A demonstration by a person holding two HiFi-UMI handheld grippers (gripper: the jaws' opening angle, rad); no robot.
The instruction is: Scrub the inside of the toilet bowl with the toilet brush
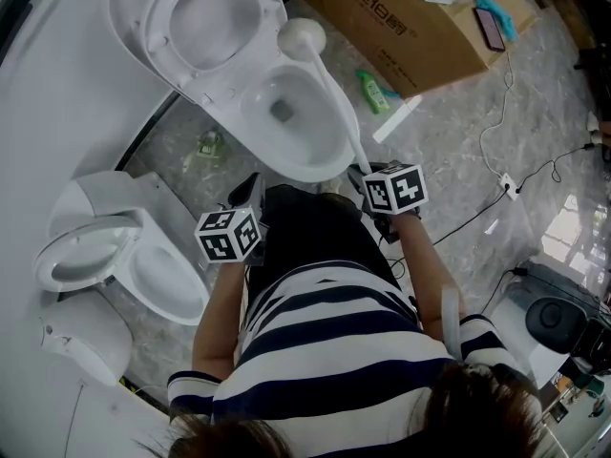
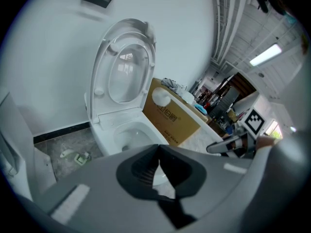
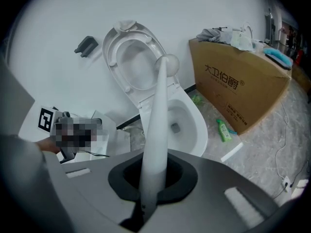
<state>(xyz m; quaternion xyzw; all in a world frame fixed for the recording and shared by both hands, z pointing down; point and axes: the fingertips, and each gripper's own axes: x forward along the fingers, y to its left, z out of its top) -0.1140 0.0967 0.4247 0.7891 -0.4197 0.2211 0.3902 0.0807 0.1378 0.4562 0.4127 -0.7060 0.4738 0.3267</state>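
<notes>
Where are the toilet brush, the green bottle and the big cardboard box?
toilet brush [image 1: 302,36], head view, on its round white head.
green bottle [image 1: 374,92], head view, on its body.
cardboard box [image 1: 382,22], head view, on its printed face.

Light is even, cool and bright, with only faint, soft shadows. A bright reflection pools on the polished floor [image 1: 571,229] at the head view's right edge, and a ceiling strip light [image 2: 266,55] blows out white in the left gripper view. Both gripper views bend strongly and darken to black at the corners. The toilet brush [image 3: 156,130] handle blurs near the lens.
</notes>
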